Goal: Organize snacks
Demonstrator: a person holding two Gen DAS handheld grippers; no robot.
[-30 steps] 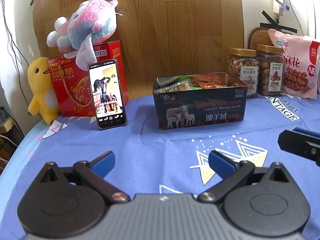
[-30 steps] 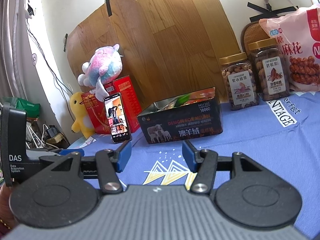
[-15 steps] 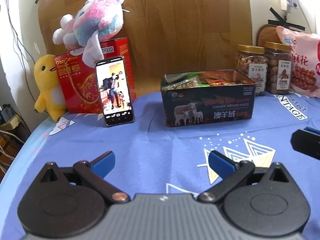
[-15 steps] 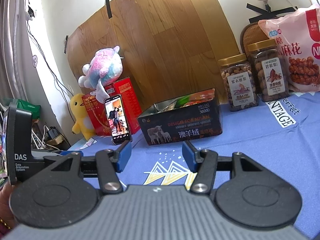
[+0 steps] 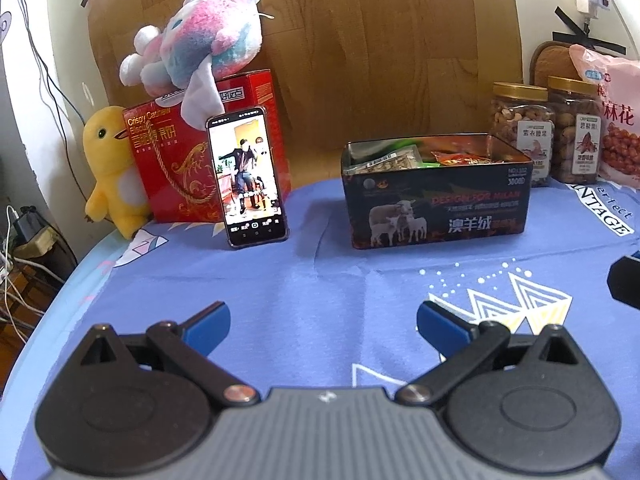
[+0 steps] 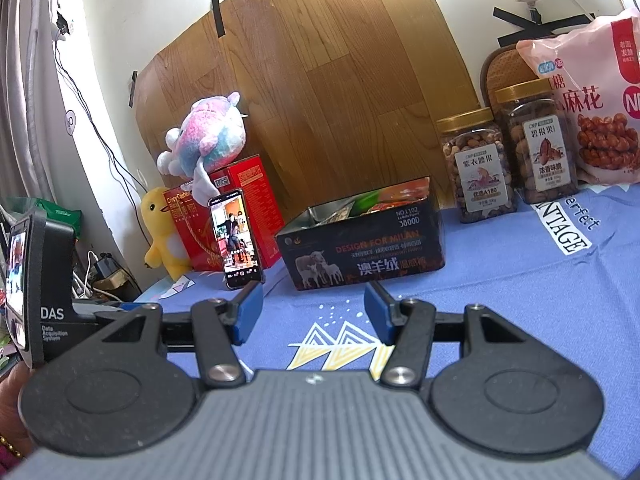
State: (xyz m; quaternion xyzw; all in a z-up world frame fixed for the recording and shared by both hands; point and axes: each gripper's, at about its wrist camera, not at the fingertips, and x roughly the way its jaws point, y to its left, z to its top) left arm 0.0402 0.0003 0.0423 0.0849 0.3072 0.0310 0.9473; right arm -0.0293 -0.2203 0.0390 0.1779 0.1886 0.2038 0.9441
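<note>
A dark open tin box (image 5: 436,208) holds several snack packets (image 5: 456,157) and stands on the blue cloth; it also shows in the right wrist view (image 6: 360,254). My left gripper (image 5: 323,322) is open and empty, low over the cloth well in front of the tin. My right gripper (image 6: 314,311) is open and empty, in front of the tin; part of it shows at the right edge of the left wrist view (image 5: 624,286). The left gripper's body (image 6: 44,292) shows at the left of the right wrist view.
Two nut jars (image 6: 476,166) (image 6: 540,144) and a pink snack bag (image 6: 596,108) stand at the back right. A phone (image 5: 248,178) leans on a red box (image 5: 168,156) with a plush toy (image 5: 200,44) on top and a yellow duck (image 5: 112,168) beside it.
Both grippers have drawn back slightly; the left view has shifted so the tin sits further right and farther off. Both grippers stay open and empty.
</note>
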